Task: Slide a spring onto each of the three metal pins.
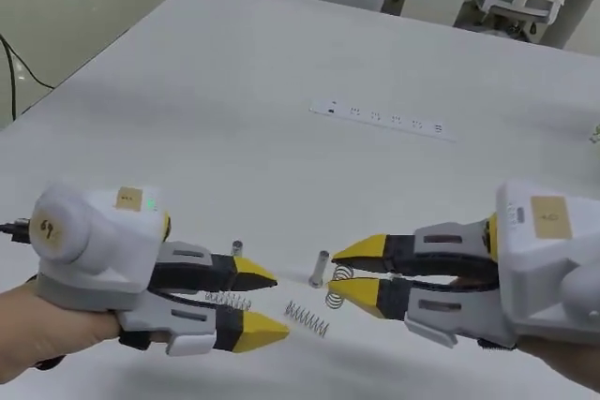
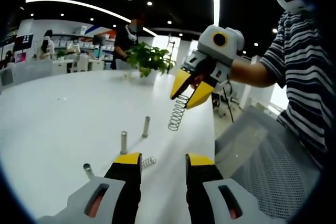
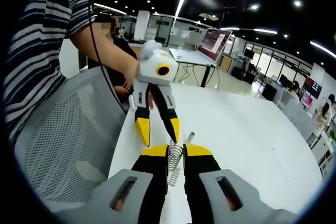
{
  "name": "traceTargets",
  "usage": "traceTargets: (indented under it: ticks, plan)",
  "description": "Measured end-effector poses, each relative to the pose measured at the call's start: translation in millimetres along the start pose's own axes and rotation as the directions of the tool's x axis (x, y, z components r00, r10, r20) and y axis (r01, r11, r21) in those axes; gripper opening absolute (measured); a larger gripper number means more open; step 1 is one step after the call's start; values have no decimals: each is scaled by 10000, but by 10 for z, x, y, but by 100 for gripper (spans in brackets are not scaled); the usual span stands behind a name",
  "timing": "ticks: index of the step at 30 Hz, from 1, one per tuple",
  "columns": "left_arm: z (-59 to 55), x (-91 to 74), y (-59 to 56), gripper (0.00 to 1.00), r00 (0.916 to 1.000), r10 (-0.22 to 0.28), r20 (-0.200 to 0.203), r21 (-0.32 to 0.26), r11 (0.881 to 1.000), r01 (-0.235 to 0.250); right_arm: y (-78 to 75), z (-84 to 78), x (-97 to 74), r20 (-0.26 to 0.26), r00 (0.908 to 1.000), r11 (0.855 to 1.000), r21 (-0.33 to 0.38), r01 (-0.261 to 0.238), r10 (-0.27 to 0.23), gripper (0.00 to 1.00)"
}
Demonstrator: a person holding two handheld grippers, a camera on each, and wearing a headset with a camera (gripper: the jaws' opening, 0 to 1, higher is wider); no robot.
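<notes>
Head view: the left gripper [image 1: 277, 303], at 7 o'clock, gaped wide and held nothing; the right gripper [image 1: 334, 278], at 4 o'clock, pinched a spring [image 1: 341, 274] just beside a pin [image 1: 322, 269]. Two loose springs [image 1: 307, 318] lay on the table [image 1: 281, 91] between them. Left gripper view: three pins [image 2: 124, 142] stood around 10 o'clock of the open jaws. Right gripper view: jaws nearly closed on the spring, pin at 1 o'clock
</notes>
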State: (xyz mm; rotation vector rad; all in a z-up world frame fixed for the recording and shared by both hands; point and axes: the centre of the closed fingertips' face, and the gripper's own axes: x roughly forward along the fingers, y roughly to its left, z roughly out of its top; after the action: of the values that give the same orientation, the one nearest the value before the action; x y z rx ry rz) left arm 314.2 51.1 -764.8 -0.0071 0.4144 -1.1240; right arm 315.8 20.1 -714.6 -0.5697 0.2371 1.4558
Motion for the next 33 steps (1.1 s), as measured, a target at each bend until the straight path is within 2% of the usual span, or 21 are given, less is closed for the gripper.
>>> traceTargets:
  ticks: [3, 13, 19, 30, 33]
  plan:
    - [26, -67, 47, 32, 9997, 224, 113, -84, 9997, -224, -17, -22, -13, -33, 10000, 10000, 45, 67, -67, 7]
    - [-24, -307, 229, 37, 9935, 1100, 274, -385, 9933, -1089, -68, -77, -58, -114, 9994, 9993, 133, 337, -335, 8]
    - [-72, -410, 332, 48, 9866, 1604, 306, -495, 9861, -1588, -72, -113, -75, -149, 9990, 9988, 216, 436, -433, 8]
    - [-134, -485, 403, 67, 9793, 1996, 343, -555, 9787, -1976, -117, -194, -162, -288, 9969, 9966, 346, 747, -737, 8]
    - [-148, -490, 406, 72, 9774, 2098, 260, -263, 9775, -2091, -135, -234, -184, -325, 9959, 9953, 444, 857, -843, 8]
